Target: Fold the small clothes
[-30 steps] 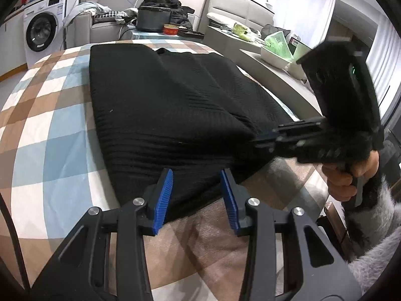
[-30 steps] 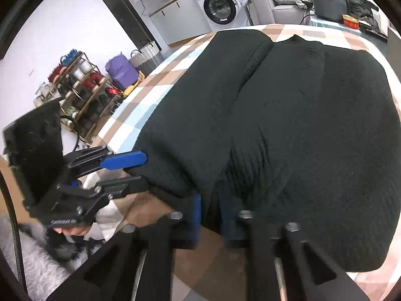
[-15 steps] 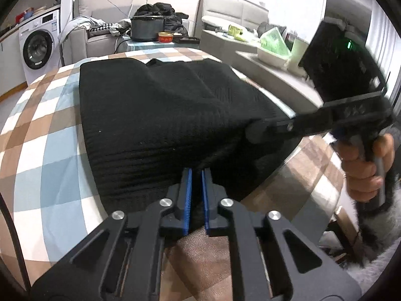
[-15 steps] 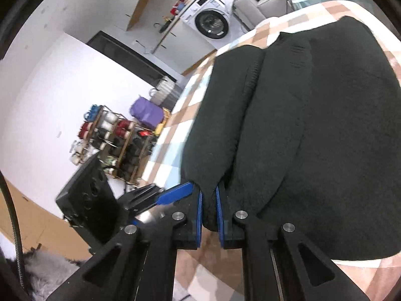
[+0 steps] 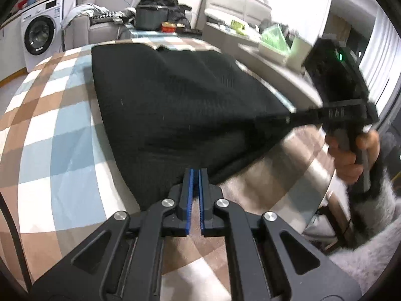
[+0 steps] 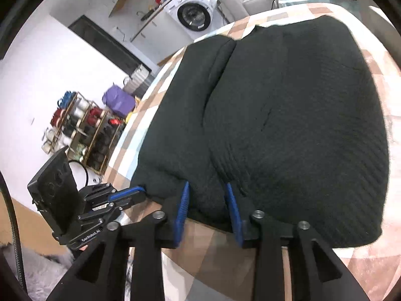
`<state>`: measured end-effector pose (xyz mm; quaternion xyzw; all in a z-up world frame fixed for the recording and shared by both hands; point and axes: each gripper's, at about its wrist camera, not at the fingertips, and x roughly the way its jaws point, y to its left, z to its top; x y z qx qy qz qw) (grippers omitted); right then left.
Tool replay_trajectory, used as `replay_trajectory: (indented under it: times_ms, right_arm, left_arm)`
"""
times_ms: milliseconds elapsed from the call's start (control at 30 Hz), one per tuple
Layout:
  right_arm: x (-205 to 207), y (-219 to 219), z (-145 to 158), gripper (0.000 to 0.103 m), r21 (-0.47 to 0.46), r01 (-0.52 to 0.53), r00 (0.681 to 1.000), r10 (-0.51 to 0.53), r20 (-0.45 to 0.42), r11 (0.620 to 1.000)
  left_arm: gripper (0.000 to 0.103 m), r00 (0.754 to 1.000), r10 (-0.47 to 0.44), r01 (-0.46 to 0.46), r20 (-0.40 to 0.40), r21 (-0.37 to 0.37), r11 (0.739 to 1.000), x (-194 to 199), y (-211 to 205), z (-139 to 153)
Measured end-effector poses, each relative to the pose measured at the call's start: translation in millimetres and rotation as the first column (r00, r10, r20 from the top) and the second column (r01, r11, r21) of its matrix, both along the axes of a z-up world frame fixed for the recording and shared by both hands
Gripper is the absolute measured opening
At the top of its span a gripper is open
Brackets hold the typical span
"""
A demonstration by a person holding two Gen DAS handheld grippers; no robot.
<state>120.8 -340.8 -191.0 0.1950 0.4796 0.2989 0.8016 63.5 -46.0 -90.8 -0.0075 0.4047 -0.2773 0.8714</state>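
A black knit garment (image 5: 180, 100) is lying spread across the centre of a checked tablecloth (image 5: 50, 130), its near hem reaching toward the lower middle of the left wrist view. The left gripper (image 5: 196, 175) is clenching that hem, its blue pads (image 5: 189, 193) pressed nearly together on the fabric edge. In the right wrist view the garment (image 6: 288, 125) is filling the centre and right of the frame, and the right gripper (image 6: 206, 195) is sitting released at the lower centre, its blue pads (image 6: 182, 205) standing apart with the hem bunched between them. The left gripper (image 6: 135, 192) is appearing at the lower left there, biting the garment's corner. A washing machine (image 5: 40, 37) is standing in the upper left of the left wrist view.
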Motion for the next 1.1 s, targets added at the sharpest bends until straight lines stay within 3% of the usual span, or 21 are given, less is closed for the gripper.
replay_trajectory:
  times_ms: [167,233,267,400,533,600,633,733,833,900,1033,1100]
  right_arm:
    - [1,14,8,0.035,0.006,-0.025,0.998,0.025,0.056,1.000]
    - [2,18,1,0.020,-0.085,-0.023,0.998,0.028,0.053,0.996]
    - [3,22,-4,0.014,-0.125,-0.034,0.999,0.037,0.022,0.992]
    - [-3,21,-8,0.013,-0.182,-0.034,0.999,0.038,0.020,0.983]
    - [-6,9,6,0.022,-0.106,0.011,0.998,-0.004,0.065,0.994]
    - [-1,-3,9,0.038,-0.104,0.084,0.994,-0.076,0.076,0.991]
    - [4,-10,7,0.039,-0.102,0.125,0.991,-0.119,0.062,0.987]
    - [10,-15,2,0.039,-0.064,0.139,0.990,-0.138,0.019,0.988]
    - [7,-27,9,0.040,-0.096,0.173,0.984,-0.168,0.058,0.980]
    - [1,-40,12,0.040,-0.102,0.200,0.978,-0.193,0.074,0.974]
    - [-12,-79,20,0.043,-0.182,0.328,0.942,-0.305,0.140,0.927]
    - [-8,-95,14,0.045,-0.183,0.367,0.930,-0.353,0.105,0.912]
  left_arm:
    - [0.002,0.998,0.061,-0.059,0.020,-0.069,0.996,15,10,17]
    - [0.007,0.996,0.094,-0.092,0.013,-0.081,0.992,25,11,18]
    - [0.011,0.993,0.116,-0.115,0.010,-0.090,0.989,31,12,19]
    - [0.029,0.989,0.142,-0.145,-0.025,-0.131,0.981,51,4,11]
    - [0.031,0.990,0.135,-0.135,-0.031,-0.026,0.990,65,-17,-8]
    - [0.031,0.991,0.134,-0.133,-0.026,0.040,0.990,68,-27,-16]
    - [0.031,0.991,0.132,-0.132,-0.017,0.048,0.990,66,-30,-16]
    - [0.032,0.992,0.119,-0.118,-0.044,0.010,0.993,65,-30,-11]
    - [0.033,0.986,0.160,-0.161,-0.050,-0.021,0.987,64,-16,-4]
    - [0.038,0.978,0.202,-0.205,-0.045,-0.056,0.977,62,-1,1]
    - [0.042,0.954,0.294,-0.298,-0.066,-0.073,0.952,71,26,-2]
    - [0.042,0.945,0.306,-0.315,-0.112,-0.073,0.946,82,34,-10]
